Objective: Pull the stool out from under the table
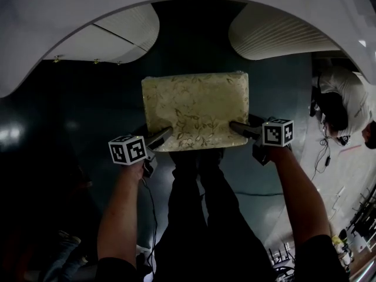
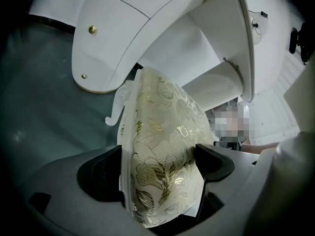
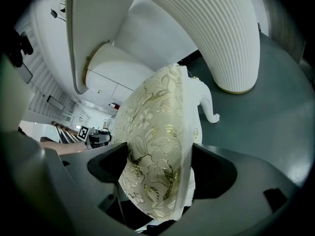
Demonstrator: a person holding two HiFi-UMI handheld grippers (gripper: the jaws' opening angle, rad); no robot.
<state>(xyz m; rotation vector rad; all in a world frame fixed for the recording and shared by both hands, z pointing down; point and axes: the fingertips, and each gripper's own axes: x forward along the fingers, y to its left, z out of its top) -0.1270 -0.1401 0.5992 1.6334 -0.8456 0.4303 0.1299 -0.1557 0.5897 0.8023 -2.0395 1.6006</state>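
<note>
As arms (image 1: 120, 210) extend, left claw (image 1: 164, 136), right claw (image 1: 237, 127) clamp stool (image 1: 197, 107).

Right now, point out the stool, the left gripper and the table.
stool (image 1: 197, 107): head view, cushion top.
left gripper (image 2: 158, 167): left gripper view, between its fingertips.
table (image 1: 59, 16): head view, white tabletop.

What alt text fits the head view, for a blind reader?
Seen from above, the left gripper and right gripper each clamp a near corner of a stool cushioned in cream, gold-patterned fabric. A white table arcs across the top of the picture.
</note>
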